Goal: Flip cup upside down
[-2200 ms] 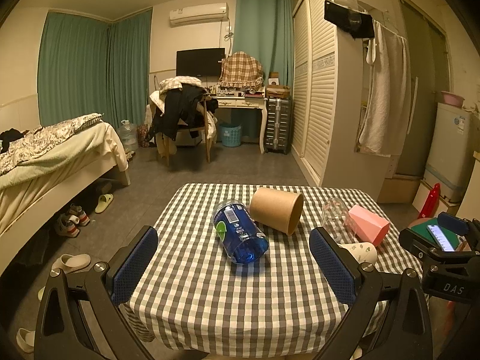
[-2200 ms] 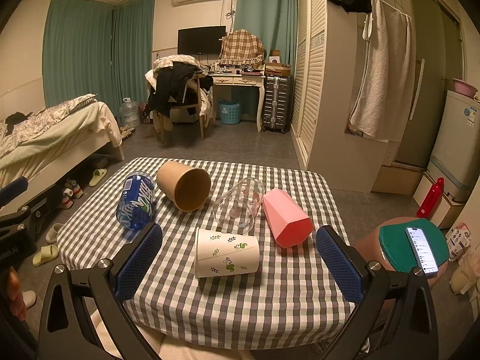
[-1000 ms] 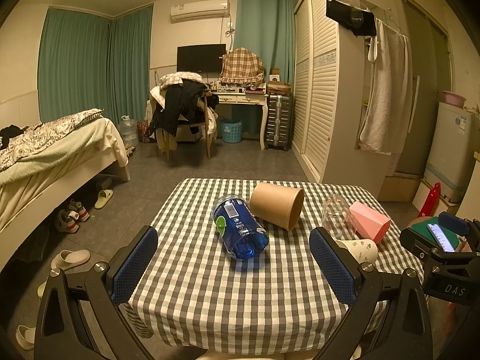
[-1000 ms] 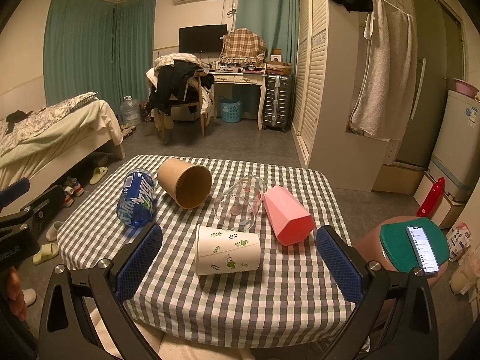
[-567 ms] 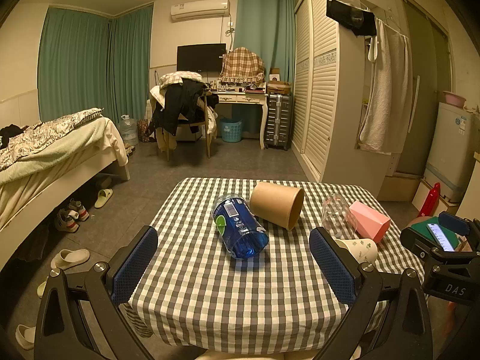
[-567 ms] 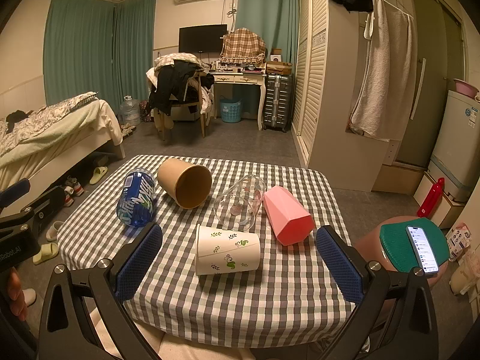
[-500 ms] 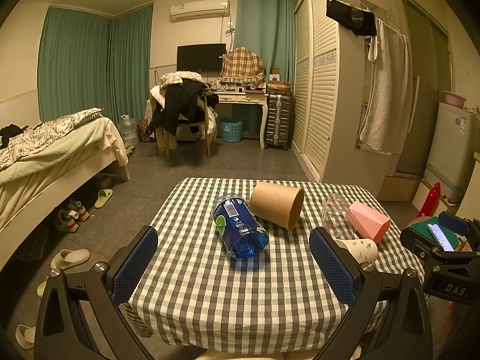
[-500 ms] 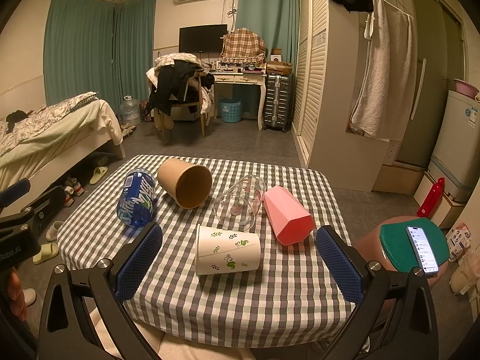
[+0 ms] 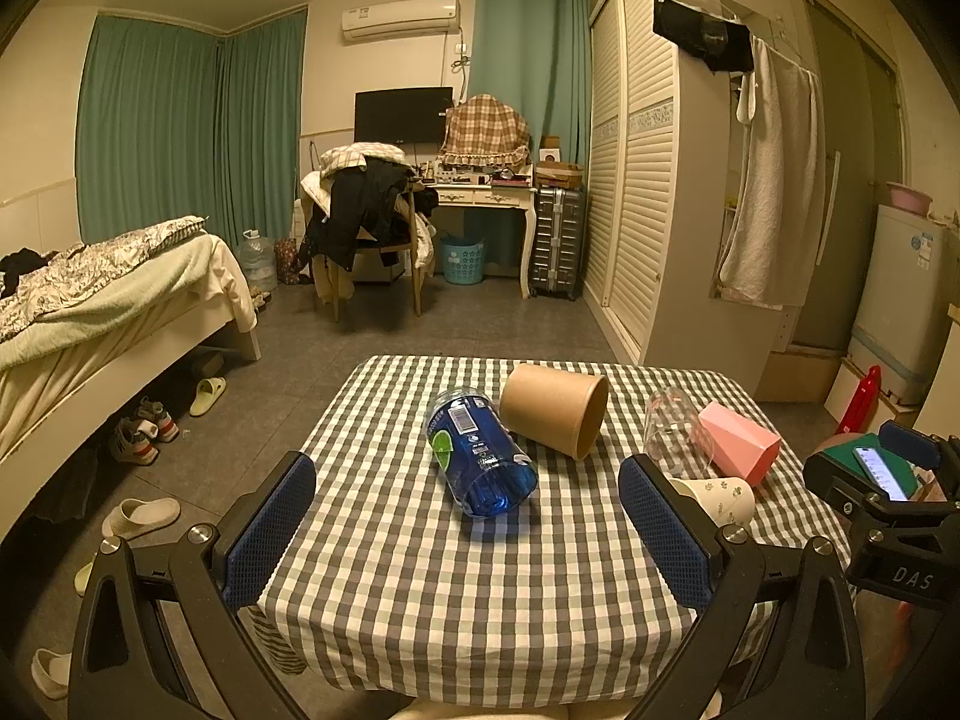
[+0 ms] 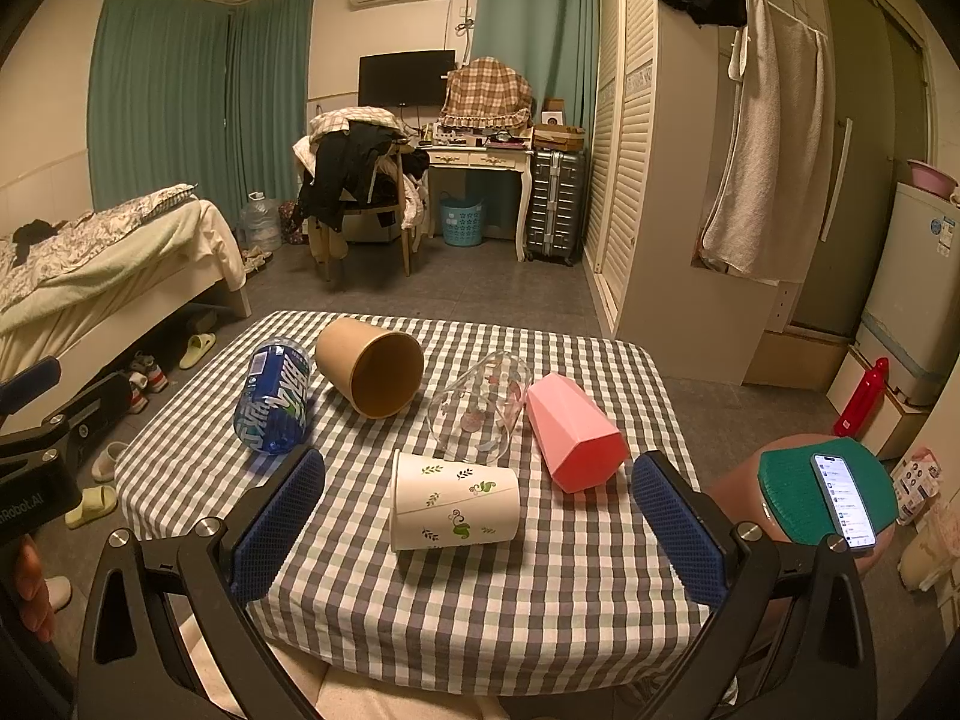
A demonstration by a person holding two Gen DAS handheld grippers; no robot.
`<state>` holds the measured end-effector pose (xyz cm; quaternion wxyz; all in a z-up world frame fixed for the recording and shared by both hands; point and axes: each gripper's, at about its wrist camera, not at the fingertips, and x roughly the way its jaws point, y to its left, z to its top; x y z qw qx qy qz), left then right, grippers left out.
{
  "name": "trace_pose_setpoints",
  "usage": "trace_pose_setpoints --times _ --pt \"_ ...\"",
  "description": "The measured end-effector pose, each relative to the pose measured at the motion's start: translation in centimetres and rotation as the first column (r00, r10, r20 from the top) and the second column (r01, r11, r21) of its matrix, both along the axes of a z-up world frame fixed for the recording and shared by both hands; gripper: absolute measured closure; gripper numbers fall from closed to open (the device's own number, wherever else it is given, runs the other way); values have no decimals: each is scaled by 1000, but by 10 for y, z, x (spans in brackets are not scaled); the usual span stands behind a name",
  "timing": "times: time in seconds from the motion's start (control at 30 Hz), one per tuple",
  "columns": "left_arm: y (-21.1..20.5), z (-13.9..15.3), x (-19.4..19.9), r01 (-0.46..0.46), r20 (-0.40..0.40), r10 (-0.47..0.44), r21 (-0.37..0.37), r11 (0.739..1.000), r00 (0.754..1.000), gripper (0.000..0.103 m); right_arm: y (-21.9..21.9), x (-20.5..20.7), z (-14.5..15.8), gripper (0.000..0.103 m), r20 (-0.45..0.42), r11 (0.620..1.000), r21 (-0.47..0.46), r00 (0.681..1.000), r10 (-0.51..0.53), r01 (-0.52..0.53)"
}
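Several cups lie on their sides on a checkered table (image 10: 540,600). A white leaf-print paper cup (image 10: 453,501) lies nearest my right gripper (image 10: 480,516), which is open and empty just in front of it. Behind are a clear glass (image 10: 477,405), a pink faceted cup (image 10: 573,435), a brown paper cup (image 10: 369,366) and a blue cup (image 10: 273,399). My left gripper (image 9: 468,528) is open and empty, hovering at the table's near edge (image 9: 420,630), with the blue cup (image 9: 483,456) and brown cup (image 9: 555,402) ahead.
A phone (image 10: 843,501) rests on a green pad on a stool right of the table. A bed (image 9: 102,300) stands left, shoes (image 9: 141,429) on the floor beside it. A chair with clothes (image 9: 366,222), desk and wardrobe (image 9: 654,180) stand behind.
Both grippers have held nearly still, with only a slight drift back from the table early on. The cups have not moved.
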<state>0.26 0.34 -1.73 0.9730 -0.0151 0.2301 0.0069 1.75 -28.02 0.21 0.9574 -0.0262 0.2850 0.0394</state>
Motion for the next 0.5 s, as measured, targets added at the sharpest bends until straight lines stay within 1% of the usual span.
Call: trace_pose_setpoints --times 0.5 --pt "-2 -4 -2 1 -7 -1 -4 1000 1000 0 -3 1 11 0 -1 1000 -10 1000 4 -4"
